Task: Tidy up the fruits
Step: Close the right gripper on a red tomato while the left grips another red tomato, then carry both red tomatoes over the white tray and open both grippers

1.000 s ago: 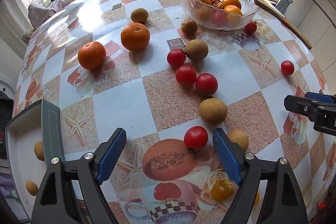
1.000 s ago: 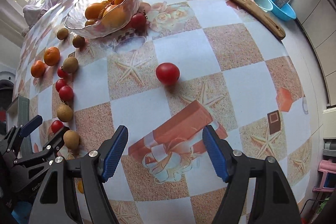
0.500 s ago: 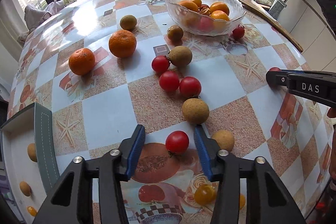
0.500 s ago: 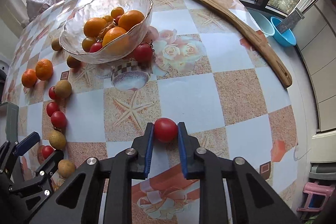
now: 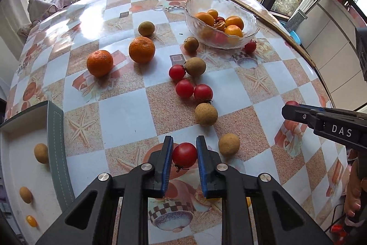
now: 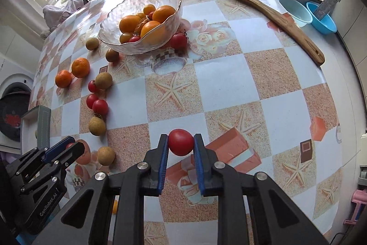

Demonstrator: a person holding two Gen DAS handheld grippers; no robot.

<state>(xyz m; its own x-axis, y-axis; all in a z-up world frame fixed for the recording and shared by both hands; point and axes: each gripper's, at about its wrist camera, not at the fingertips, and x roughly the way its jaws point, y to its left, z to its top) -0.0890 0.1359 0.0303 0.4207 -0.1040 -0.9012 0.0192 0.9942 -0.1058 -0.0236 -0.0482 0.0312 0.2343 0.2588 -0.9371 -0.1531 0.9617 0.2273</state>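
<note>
On the checkered surface (image 6: 240,75), near its front edge, the right hand-held gripper (image 6: 181,148) is clamped on a red tomato (image 6: 180,142), both blue pads pressing its sides. Left hand-held gripper (image 5: 184,156): jaws closing around a second red tomato (image 5: 184,155); the pads touch it on both sides. Loose fruit lies beyond it: three tomatoes (image 5: 184,88), brown round fruits (image 5: 206,114), two oranges (image 5: 141,49). Glass bowl (image 5: 195,15) holding oranges stands farther back, another tomato touching its base. White tray (image 5: 13,176) at the left edge holds a few small fruits.
</note>
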